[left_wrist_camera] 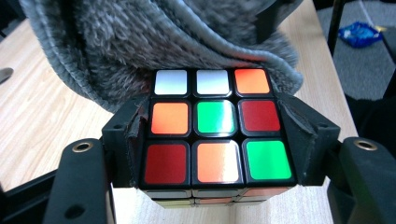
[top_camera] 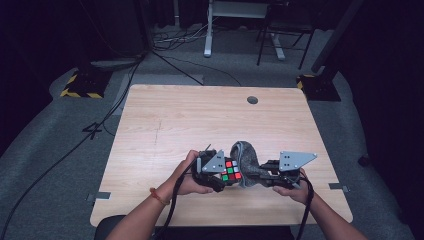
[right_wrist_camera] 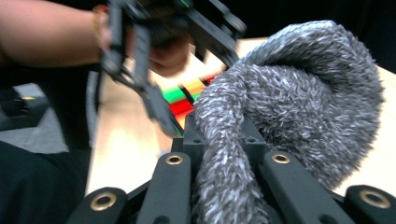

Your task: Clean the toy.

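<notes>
My left gripper (top_camera: 220, 176) is shut on a scrambled puzzle cube (top_camera: 231, 170) near the table's front edge. In the left gripper view its black pads press both sides of the cube (left_wrist_camera: 215, 133), whose top face shows white, orange, green and red tiles. My right gripper (top_camera: 260, 175) is shut on a grey fluffy cloth (top_camera: 246, 159), pinched between its jaws in the right gripper view, where the cloth (right_wrist_camera: 299, 116) bulges upward. The cloth (left_wrist_camera: 154, 42) lies against the cube's far side. The cube's coloured tiles (right_wrist_camera: 184, 99) peek from behind the cloth.
The wooden table (top_camera: 165, 125) has a round grommet hole (top_camera: 252, 100) near its far edge. Both forearms come in over the front edge. Beyond the table are cables, a desk frame (top_camera: 210, 30) and a chair base on grey floor. A blue wrapper (left_wrist_camera: 362, 33) lies on the floor.
</notes>
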Tool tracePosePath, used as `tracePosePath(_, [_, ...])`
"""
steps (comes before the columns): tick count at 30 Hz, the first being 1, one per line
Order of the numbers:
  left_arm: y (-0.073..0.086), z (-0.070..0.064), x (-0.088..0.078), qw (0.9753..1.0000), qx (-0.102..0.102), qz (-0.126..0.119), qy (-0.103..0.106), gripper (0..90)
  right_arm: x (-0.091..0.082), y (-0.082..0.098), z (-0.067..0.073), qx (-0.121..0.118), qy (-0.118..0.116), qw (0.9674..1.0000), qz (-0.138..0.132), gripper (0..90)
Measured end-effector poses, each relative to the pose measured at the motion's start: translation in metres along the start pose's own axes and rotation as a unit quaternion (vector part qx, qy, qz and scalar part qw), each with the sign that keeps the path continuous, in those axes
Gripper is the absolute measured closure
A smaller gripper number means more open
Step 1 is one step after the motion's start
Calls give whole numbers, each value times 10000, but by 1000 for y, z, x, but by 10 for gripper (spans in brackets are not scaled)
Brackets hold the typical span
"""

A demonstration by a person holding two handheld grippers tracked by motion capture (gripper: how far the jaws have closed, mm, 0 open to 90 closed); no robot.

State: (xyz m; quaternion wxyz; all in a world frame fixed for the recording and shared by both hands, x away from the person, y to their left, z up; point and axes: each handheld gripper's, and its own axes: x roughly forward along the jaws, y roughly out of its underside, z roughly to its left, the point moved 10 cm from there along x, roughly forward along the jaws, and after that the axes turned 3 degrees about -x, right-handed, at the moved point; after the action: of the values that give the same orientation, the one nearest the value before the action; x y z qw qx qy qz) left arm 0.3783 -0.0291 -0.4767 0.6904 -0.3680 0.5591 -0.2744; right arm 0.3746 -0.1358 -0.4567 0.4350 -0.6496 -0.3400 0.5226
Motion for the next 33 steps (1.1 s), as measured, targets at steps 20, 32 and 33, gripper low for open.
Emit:
tracePosePath(20, [-17,-3,-17,9989,98,-456,-93,337,14,31,-4,294,-85,9970,707,780])
tracePosePath(32, [0,-6,-1,9998,182,24,37,337,4,7,7,77,-258,9995,132,782])
tracePosePath(33, [0,-7,-1,9998,190,22,52,336,5,9,7,100,-226,9995,186,783])
